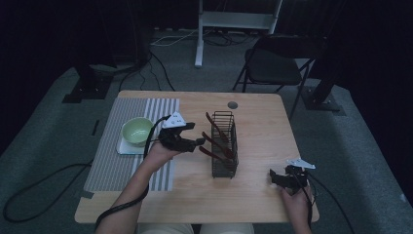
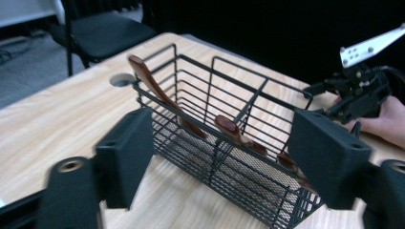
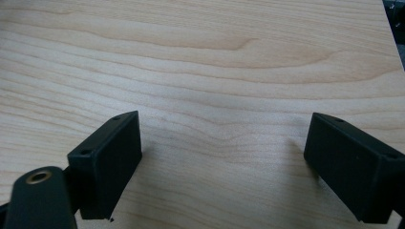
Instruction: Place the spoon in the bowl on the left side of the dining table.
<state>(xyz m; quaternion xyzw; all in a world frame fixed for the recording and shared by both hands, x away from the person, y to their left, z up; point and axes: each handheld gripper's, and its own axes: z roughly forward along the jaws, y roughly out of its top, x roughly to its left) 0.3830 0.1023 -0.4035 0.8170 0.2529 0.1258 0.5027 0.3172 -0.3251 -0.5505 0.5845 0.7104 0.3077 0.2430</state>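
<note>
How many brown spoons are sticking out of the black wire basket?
3, all leaning in the basket: one spoon at the far end, one in the middle, one at the near end. Others could hide lower down.

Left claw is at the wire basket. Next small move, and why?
Probably ease the left claw forward onto the nearest brown utensil handle and close. Its jaws stand open with nothing between them, the wire basket sits just ahead, and three handles lean toward that side.
</note>
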